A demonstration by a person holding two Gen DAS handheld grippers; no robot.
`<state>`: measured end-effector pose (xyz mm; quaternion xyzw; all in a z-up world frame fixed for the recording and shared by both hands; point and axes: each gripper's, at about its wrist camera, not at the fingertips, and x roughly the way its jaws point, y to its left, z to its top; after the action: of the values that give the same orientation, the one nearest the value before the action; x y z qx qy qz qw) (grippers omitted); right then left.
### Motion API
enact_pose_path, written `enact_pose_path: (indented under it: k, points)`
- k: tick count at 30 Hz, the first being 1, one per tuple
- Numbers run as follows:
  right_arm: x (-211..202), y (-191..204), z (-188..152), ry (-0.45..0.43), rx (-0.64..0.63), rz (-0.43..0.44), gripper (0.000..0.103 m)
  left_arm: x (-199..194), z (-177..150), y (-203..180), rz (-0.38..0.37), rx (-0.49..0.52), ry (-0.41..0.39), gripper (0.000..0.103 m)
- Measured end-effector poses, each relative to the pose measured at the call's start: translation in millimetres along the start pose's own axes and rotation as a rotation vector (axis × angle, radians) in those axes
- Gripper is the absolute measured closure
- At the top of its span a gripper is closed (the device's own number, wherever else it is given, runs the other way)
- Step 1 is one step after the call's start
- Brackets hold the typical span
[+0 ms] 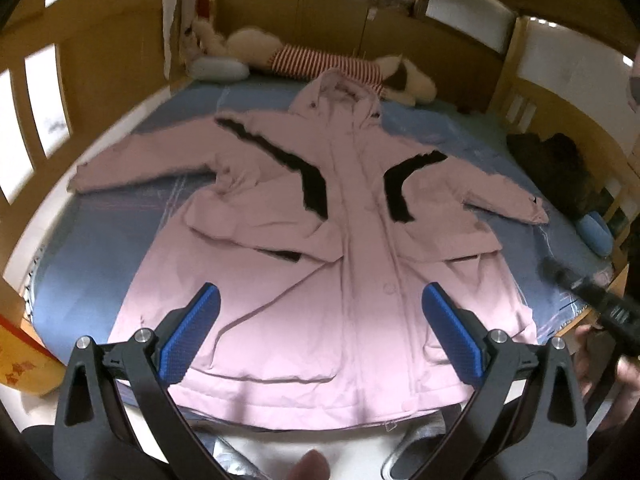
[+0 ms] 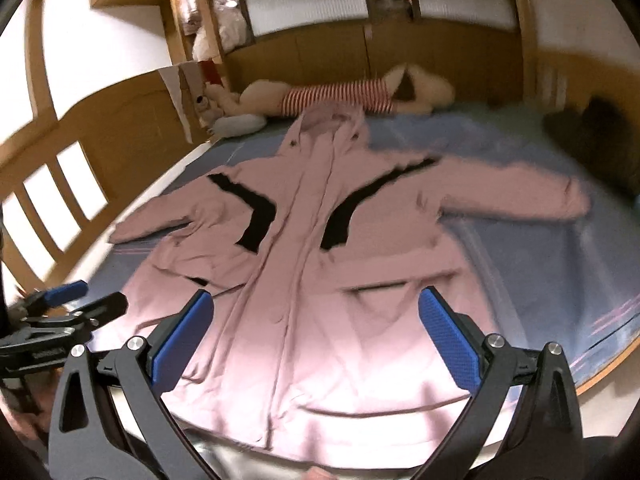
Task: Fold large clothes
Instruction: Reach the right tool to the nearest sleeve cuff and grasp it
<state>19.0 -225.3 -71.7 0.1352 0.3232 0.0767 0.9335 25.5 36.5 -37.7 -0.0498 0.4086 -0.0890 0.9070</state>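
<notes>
Pink coat [image 1: 320, 280] flat on bed [image 1: 100, 260], no readable writing

A coat [image 1: 344, 240] lies spread flat on the bed [image 1: 100, 248], front up, hood toward the headboard [image 1: 304, 28] and hem at the near edge. Its sleeves reach out to either side. Behind the hood, a stuffed toy [image 1: 316, 64] lies across the bed along the headboard. Both tools, the left tool [image 1: 320, 308] and the right tool [image 2: 316, 312], hang above the hem, jaws wide apart.

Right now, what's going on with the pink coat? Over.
Both grippers, left and right, open, holding nothing. Pink hooded coat spread flat on bed, unfolded. Stuffed toy beyond hood.
</notes>
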Motion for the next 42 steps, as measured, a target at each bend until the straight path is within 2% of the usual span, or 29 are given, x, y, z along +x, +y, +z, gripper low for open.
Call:
enact_pose_path:
  k: [1,2,4,6,8,9,13,14,17,19,20,23,25,27,33,38,42]
  points:
    - [1,-9,2,0.018,0.039,0.038,0.001,15,1,8,0.019,-0.027,0.090,0.002]
    - [1,-16,3,0.026,0.070,0.065,0.001,22,2,13,-0.002,-0.043,0.127,0.002]
    - [-2,-38,11,0.021,0.154,0.113,0.001,30,3,23,-0.024,-0.070,0.152,0.002]
    - [-6,-60,17,0.008,0.212,0.152,0.001,27,11,27,-0.029,-0.076,0.139,0.002]
    - [-10,-84,20,0.002,0.301,0.200,0.001,17,25,29,-0.038,-0.077,0.095,0.002]
    - [-12,-107,22,-0.006,0.390,0.255,0.001,14,34,29,-0.045,-0.075,0.070,0.002]
    - [-26,-168,32,-0.078,0.612,0.349,0.001,-2,73,32,-0.192,-0.094,-0.129,0.002]
    - [-26,-178,33,-0.094,0.650,0.364,0.001,-5,83,27,-0.201,-0.066,-0.184,0.002]
    - [-32,-233,31,-0.177,0.881,0.500,0.001,8,109,5,-0.105,0.051,-0.188,0.002]
    - [-34,-258,28,-0.209,0.988,0.521,0.001,22,115,-1,-0.027,0.069,-0.194,0.002]
    - [-34,-270,26,-0.217,1.033,0.514,0.001,29,115,-1,0.008,0.070,-0.196,0.002]
    - [-31,-308,13,-0.252,1.218,0.453,0.001,55,104,7,0.047,0.057,-0.204,0.002]
    - [-29,-325,10,-0.258,1.266,0.401,0.001,73,100,12,0.086,0.043,-0.154,0.002]
    - [-27,-334,12,-0.248,1.272,0.324,0.001,87,104,13,0.073,0.028,-0.066,0.002]
    - [-16,-364,23,-0.276,1.264,0.139,0.001,90,107,9,0.039,0.012,-0.046,0.002]
    - [17,-373,39,-0.253,1.225,0.041,0.001,94,112,-4,0.003,0.052,-0.059,0.002]
    - [42,-391,57,-0.240,1.154,-0.032,0.001,103,112,-14,-0.015,0.064,-0.035,0.002]
